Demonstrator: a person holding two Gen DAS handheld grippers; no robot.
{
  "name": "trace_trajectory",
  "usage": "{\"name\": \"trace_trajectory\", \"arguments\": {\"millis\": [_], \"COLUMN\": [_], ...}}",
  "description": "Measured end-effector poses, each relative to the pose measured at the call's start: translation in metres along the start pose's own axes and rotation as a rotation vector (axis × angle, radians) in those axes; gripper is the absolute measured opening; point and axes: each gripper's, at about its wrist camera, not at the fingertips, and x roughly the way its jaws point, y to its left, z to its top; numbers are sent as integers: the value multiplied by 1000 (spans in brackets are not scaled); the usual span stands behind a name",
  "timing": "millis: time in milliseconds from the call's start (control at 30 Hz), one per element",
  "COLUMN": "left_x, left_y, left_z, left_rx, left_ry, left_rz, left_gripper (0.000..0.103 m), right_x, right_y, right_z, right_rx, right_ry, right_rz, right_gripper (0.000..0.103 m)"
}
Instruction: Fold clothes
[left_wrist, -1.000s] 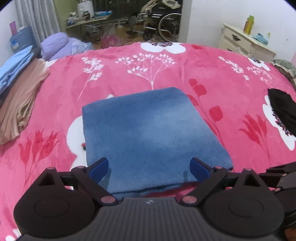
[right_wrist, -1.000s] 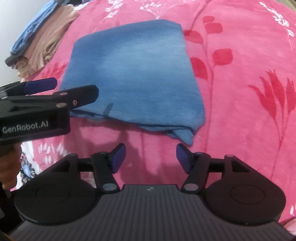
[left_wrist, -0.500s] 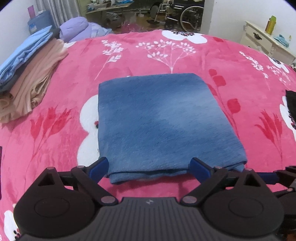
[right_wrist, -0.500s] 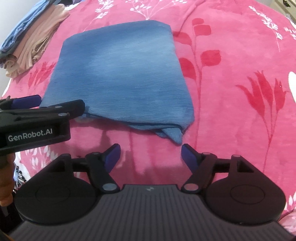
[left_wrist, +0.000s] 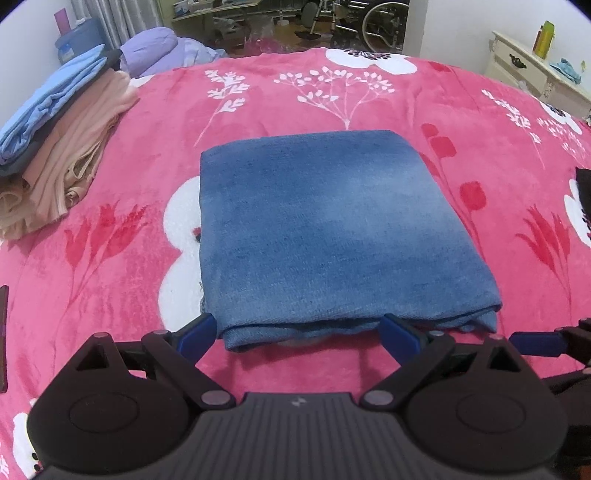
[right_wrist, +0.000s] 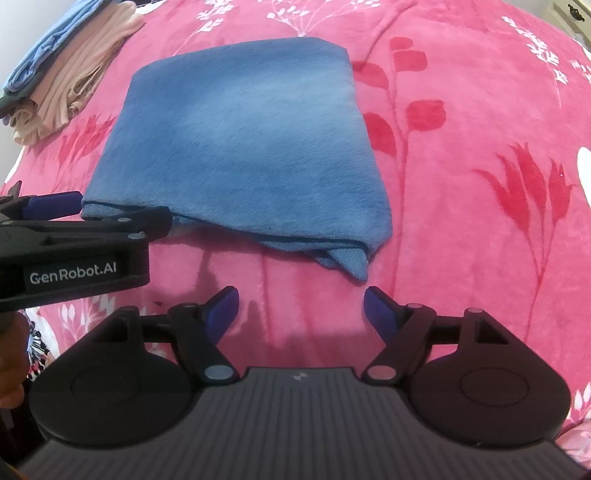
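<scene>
A folded blue garment lies flat on the pink flowered bedspread. My left gripper stands open at the garment's near edge, its blue pads to either side of the folded hem; I cannot tell whether they touch it. My right gripper is open over bare bedspread, just short of the garment's loose near right corner, with nothing between its fingers. The left gripper's body shows at the left of the right wrist view.
A stack of folded clothes, light blue over beige, sits at the bed's left edge. A purple bundle lies beyond it. A dark garment pokes in at the right. A cream dresser stands past the bed.
The left view has tipped downward and drawn back, so the garment sits further from the camera. The right gripper's jaws have spread wider. The garment has not moved.
</scene>
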Motion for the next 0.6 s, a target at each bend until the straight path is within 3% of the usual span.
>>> {"name": "trace_trajectory", "arguments": {"millis": [600], "left_x": [0], "left_y": [2], "left_z": [-1], "left_rx": [-7], "left_ry": [7], "left_rz": [-6], "left_gripper": [96], "right_x": [-2], "right_y": [1], "right_z": [-2], "right_rx": [-7], "right_ry": [-4], "right_rz": [-3], "right_gripper": [75]}}
